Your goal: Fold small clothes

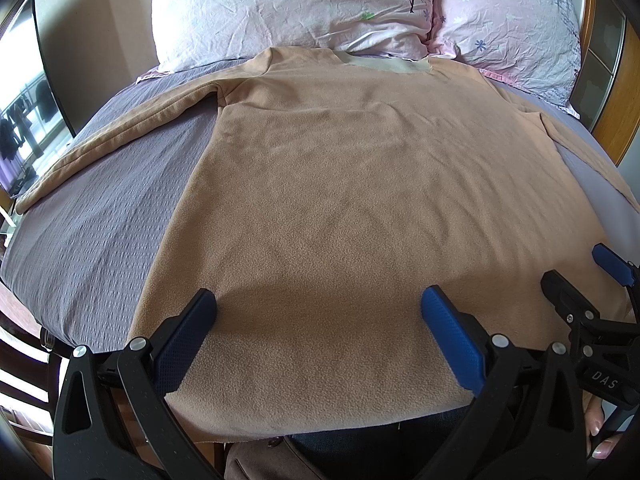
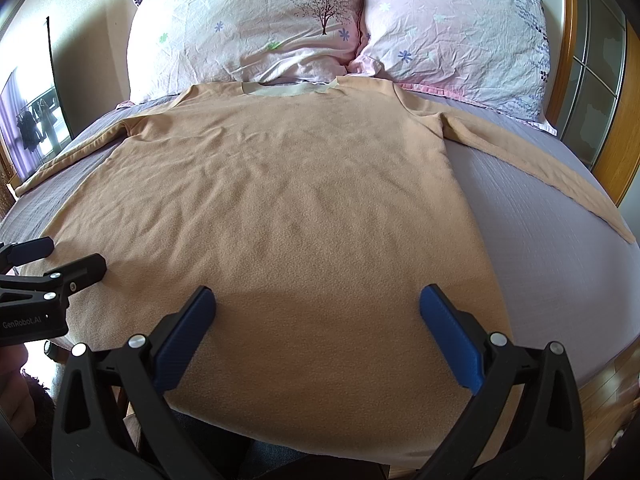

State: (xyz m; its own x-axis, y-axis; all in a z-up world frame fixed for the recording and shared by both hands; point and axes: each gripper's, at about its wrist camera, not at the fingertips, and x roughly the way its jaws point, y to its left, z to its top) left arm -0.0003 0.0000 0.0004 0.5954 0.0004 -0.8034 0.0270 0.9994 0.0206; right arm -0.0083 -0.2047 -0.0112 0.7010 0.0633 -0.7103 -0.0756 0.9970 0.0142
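Note:
A tan long-sleeved fleece shirt [image 1: 340, 184] lies flat on the bed, back up, pale collar toward the pillows, both sleeves spread out to the sides. It also shows in the right wrist view [image 2: 280, 200]. My left gripper [image 1: 318, 304] is open and empty, hovering just above the shirt's hem on its left part. My right gripper [image 2: 318, 302] is open and empty above the hem's right part. The right gripper shows at the right edge of the left wrist view [image 1: 580, 276], and the left gripper at the left edge of the right wrist view [image 2: 60, 256].
The shirt lies on a grey-purple bedspread [image 1: 92, 216]. Two floral pillows [image 1: 288, 4] [image 2: 452, 28] lean at the head of the bed. A wooden bed frame [image 2: 624, 148] runs along the right. A window [image 1: 24, 120] is at the far left.

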